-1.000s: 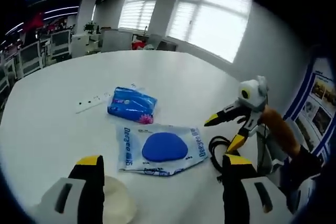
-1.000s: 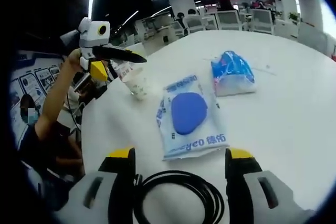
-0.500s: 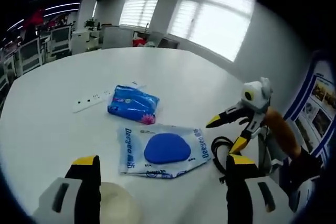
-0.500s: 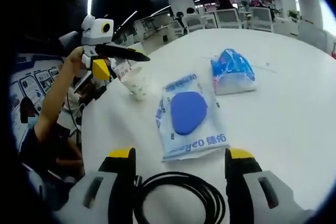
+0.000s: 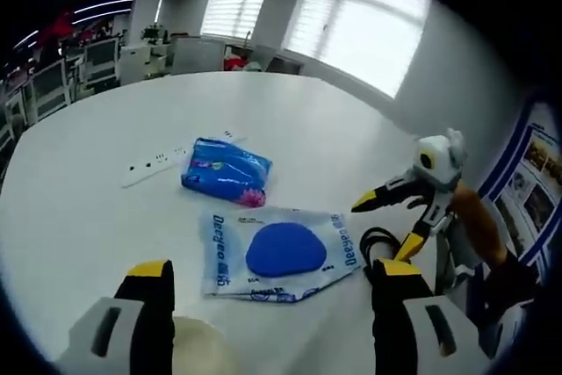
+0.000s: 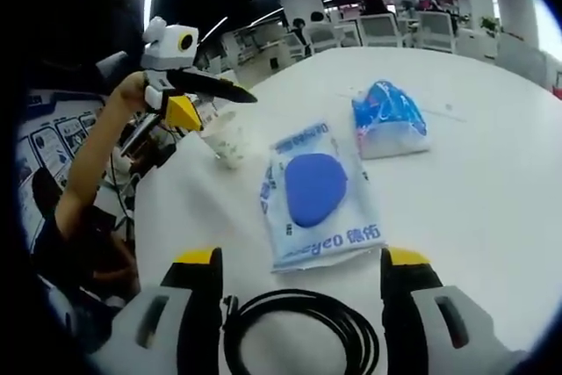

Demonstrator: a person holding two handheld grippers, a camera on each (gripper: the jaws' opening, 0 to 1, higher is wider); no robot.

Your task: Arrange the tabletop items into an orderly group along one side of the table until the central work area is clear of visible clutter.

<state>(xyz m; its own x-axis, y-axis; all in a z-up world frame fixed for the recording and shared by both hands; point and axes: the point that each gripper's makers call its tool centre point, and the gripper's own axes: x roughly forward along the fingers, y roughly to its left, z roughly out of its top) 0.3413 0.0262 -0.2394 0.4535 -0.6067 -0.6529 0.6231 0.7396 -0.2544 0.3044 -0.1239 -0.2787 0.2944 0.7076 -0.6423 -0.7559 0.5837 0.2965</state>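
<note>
Sorting looks barely begun: both tongs hang spread and empty, left gripper over the cup, right gripper over the cable, with the mask packet and tissue pack ahead of both

Each hand-held gripper has grey jaws with yellow tips over black pads.
</note>
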